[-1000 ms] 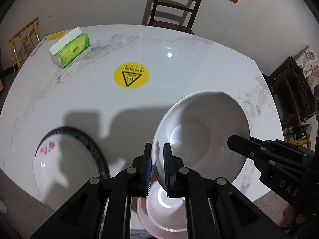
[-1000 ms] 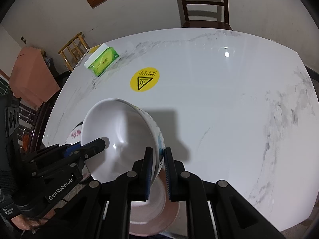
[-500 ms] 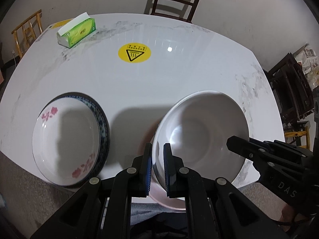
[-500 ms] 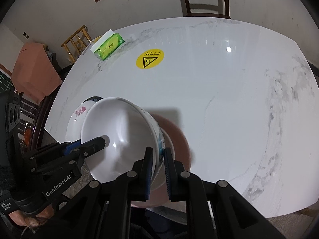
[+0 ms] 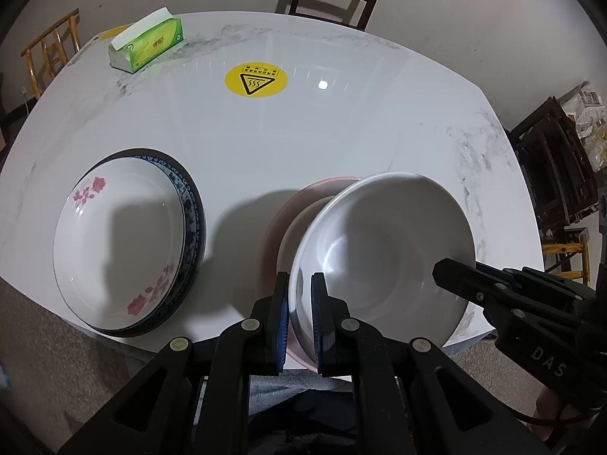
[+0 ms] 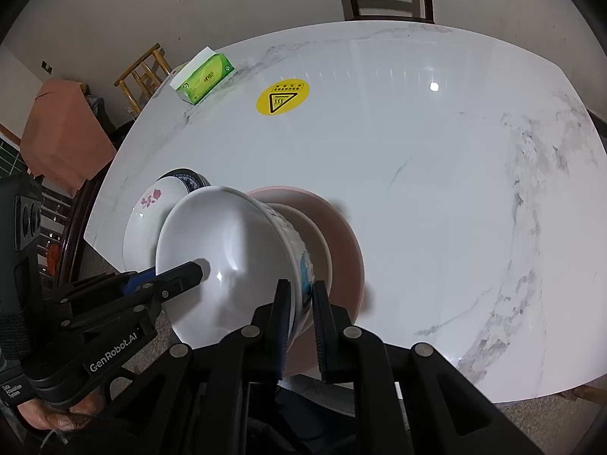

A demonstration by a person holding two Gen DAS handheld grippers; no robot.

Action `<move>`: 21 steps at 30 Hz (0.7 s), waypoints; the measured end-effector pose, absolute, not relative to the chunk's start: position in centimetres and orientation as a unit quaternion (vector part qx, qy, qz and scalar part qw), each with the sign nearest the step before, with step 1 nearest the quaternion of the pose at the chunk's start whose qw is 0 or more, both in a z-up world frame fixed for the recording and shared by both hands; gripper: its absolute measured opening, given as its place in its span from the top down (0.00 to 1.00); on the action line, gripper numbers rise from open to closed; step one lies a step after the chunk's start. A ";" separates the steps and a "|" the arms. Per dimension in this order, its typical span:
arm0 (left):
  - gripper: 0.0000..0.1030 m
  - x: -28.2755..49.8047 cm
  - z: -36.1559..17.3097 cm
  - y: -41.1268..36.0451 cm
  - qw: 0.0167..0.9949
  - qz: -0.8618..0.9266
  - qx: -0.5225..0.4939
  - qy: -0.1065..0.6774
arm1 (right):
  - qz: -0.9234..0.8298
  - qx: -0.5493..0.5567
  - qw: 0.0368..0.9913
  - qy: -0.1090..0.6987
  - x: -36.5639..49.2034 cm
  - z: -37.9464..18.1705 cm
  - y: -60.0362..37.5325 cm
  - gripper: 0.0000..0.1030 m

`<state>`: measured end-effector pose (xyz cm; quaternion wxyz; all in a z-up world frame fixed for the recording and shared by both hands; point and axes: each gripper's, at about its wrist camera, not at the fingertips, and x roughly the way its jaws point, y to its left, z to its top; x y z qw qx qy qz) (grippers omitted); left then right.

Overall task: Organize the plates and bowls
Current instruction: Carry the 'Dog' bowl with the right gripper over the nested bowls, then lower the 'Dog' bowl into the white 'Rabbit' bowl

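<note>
We hold the white bowl (image 5: 383,254) by its rim with both tools at once: the left gripper (image 5: 300,314) has its jaws clenched on the near rim at the bottom centre of the left wrist view, and the right gripper (image 6: 301,318) has its jaws clenched on the opposite rim, low in the centre of its own view. Each tool also shows in the other's picture, reaching in from the lower corner.

A second ago the bowl hung over the near counter edge, with the pink plate (image 6: 341,227) only a sliver beneath the jaws. Now the plate lies in plain sight right under the bowl, its pink rim showing at the bowl's upper left in the left wrist view and at its right in the right wrist view. The flowered plate (image 5: 114,239), stacked on a dark blue-rimmed plate (image 5: 189,204), has also slid fully into the left of the frame. So we have carried the bowl back and down over the pink plate.

We judge the stacking step nearly done: the bowl appears tilted and whether its foot touches the plate we cannot tell. Next we would level it, settle it and let go. The white marble counter (image 5: 341,132) also carries a green tissue box (image 5: 148,45) and a yellow warning sticker (image 5: 256,79) at the upper left, well apart.
</note>
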<state>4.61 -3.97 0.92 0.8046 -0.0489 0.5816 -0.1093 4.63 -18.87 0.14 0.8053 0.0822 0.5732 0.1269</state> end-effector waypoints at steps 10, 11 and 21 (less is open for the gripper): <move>0.92 4.9 0.1 -3.9 0.800 -0.107 -0.052 0.589 | 0.126 0.092 0.798 0.582 5.3 -0.9 -19.0 0.88; 0.92 4.9 0.0 -4.0 0.799 -0.107 -0.052 0.589 | 0.125 0.094 0.797 0.583 5.3 -1.0 -19.0 0.88; 0.92 5.0 -0.7 -4.0 0.799 -0.106 -0.051 0.590 | 0.120 0.095 0.794 0.589 5.6 -2.1 -19.1 0.88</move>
